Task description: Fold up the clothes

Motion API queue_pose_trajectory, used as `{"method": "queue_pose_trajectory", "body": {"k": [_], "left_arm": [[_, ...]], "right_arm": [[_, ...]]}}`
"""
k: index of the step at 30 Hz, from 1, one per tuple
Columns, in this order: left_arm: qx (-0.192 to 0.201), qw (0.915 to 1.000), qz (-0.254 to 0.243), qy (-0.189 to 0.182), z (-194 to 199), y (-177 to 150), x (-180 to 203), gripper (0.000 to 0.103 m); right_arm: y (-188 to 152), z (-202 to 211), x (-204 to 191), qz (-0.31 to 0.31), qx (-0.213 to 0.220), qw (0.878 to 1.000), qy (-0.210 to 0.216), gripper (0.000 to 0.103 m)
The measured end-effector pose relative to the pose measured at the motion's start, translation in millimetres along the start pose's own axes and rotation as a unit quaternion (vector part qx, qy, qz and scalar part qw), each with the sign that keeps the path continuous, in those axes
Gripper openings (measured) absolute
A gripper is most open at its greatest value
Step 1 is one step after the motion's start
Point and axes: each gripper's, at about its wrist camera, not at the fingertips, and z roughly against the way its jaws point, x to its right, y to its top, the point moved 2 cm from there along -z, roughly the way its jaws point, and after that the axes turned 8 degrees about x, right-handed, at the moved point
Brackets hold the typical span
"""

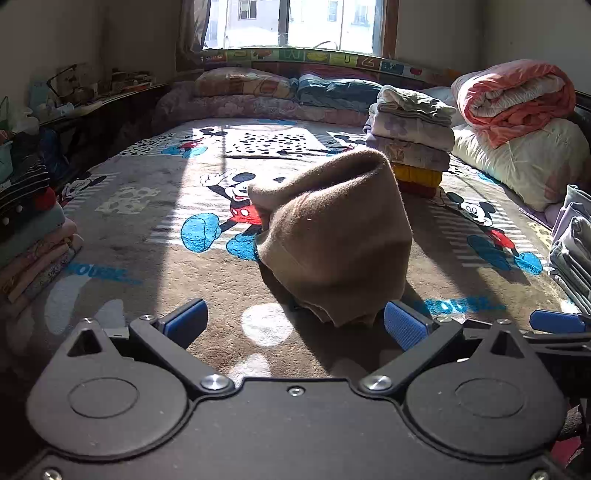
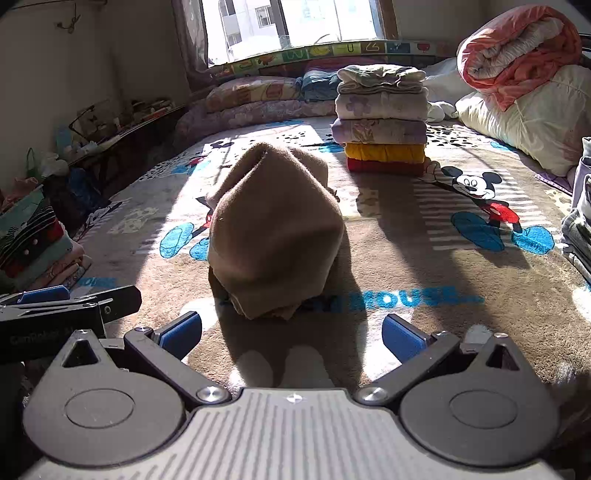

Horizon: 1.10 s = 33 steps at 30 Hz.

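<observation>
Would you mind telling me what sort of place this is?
Most likely a home bedroom: a bed covered by a cartoon-mouse blanket, rolled quilts by the window, and stacked folded clothes.

L gripper (image 1: 295, 323): jaws spread wide, nothing held between the 2 blue pads (image 1: 186, 319). R gripper (image 2: 291, 332): same, jaws wide apart, empty. Both are held level, side by side.

Both wrist views face the brown garment (image 1: 332, 236) closely.
</observation>
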Motion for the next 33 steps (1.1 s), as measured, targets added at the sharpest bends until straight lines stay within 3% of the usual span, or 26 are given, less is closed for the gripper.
{"method": "queue_pose_trajectory", "body": {"k": [5, 9, 14, 20, 26, 33], "left_arm": [[-0.028, 0.9993, 0.004, -0.025, -31.9, 3.4, -1.6, 0.103], [-0.049, 0.9977, 0.007, -0.046, -57.2, 6.2, -3.0, 0.103], [-0.043, 0.9966, 0.025, -0.065, -82.8, 14.0, -13.7, 0.103], [-0.094, 0.9918, 0.031, -0.081, -121.9, 25.7, -28.1, 0.103], [-0.081, 0.9837, 0.107, -0.12, -153.8, 40.7, -56.1, 0.103], [-0.076, 0.9814, 0.13, -0.119, -199.6, 68.7, -83.2, 0.102]], "right_arm": [[2.4, -23.4, 11.1, -0.005, 0.002, 1.0, 0.024, 0.103], [7.2, -45.4, 29.4, -0.046, 0.003, 0.998, 0.052, 0.103], [18.2, -67.6, 48.2, -0.073, 0.02, 0.994, 0.076, 0.103], [38.9, -104.2, 72.8, -0.1, 0.022, 0.99, 0.102, 0.103], [58.9, -144.2, 92.6, -0.128, 0.025, 0.983, 0.132, 0.103], [86.6, -185.5, 108.3, -0.137, 0.021, 0.976, 0.167, 0.103]]}}
